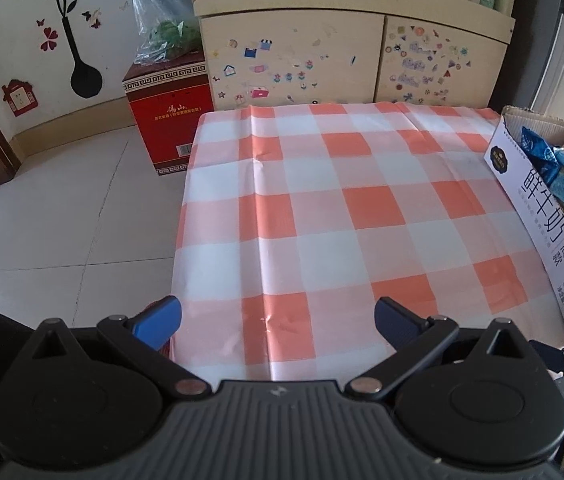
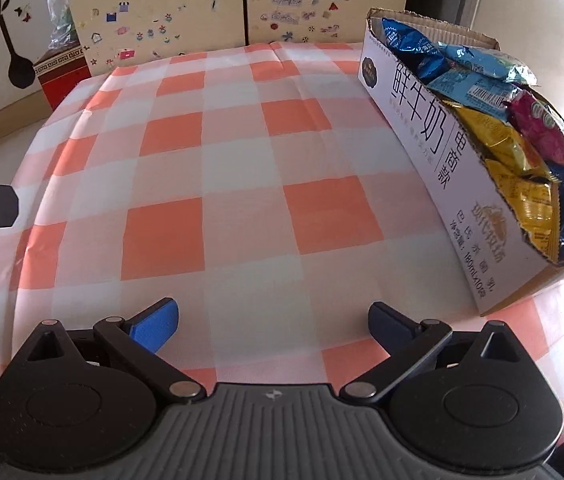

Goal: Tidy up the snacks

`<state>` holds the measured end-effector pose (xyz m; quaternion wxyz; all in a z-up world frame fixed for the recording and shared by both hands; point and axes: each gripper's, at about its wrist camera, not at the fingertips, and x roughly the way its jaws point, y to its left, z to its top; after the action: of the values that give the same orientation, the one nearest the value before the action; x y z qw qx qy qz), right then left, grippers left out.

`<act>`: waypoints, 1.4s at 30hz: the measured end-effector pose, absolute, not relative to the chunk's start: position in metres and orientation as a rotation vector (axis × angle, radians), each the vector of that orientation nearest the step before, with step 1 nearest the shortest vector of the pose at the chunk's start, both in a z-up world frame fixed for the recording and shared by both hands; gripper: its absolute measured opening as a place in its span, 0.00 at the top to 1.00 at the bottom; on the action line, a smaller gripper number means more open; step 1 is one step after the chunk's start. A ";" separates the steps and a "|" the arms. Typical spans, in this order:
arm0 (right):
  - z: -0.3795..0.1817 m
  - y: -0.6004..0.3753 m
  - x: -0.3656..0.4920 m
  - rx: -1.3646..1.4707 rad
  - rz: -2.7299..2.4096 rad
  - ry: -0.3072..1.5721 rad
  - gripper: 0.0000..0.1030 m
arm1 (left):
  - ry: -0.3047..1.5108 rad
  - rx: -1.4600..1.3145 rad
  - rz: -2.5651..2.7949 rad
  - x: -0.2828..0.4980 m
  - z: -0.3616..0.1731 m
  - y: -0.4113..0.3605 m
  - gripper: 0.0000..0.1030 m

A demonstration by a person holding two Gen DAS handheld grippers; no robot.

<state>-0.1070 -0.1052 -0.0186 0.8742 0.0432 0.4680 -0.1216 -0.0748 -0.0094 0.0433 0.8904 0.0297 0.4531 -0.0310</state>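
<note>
Both tools stand wide apart and hold nothing: the left tool [image 1: 278,320] and right tool [image 2: 274,320] hover over the checked surface [image 2: 242,152]. Right of them, a cardboard box [image 2: 433,148] holds all visible snack packets [image 2: 497,120]; none lie beside the box. This fits either a finished tidy-up or packets awaiting unpacking.

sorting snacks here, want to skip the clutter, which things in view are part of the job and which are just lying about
Job:
white milk carton box on the checked tablecloth
snack packets in it: blue, yellow, magenta
left tongs and right tongs, both open, empty

Lying about:
red box on the floor
plastic bag on it
stickered cabinet
</note>
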 end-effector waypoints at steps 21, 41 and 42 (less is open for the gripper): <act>-0.036 -0.102 -0.048 0.028 -0.253 0.661 0.00 | 0.989 0.005 -0.050 -0.055 0.031 0.000 0.01; -0.036 -0.102 -0.049 0.030 -0.247 0.659 0.00 | 1.001 0.012 0.001 -0.014 0.022 -0.007 0.01; -0.036 -0.102 -0.049 0.030 -0.247 0.659 0.00 | 1.000 0.013 0.000 -0.014 0.021 -0.008 0.01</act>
<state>-0.0490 -0.1020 -0.0363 0.9386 0.0147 0.3228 -0.1212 -0.0141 -0.0080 0.0207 0.8776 0.0061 0.4793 -0.0001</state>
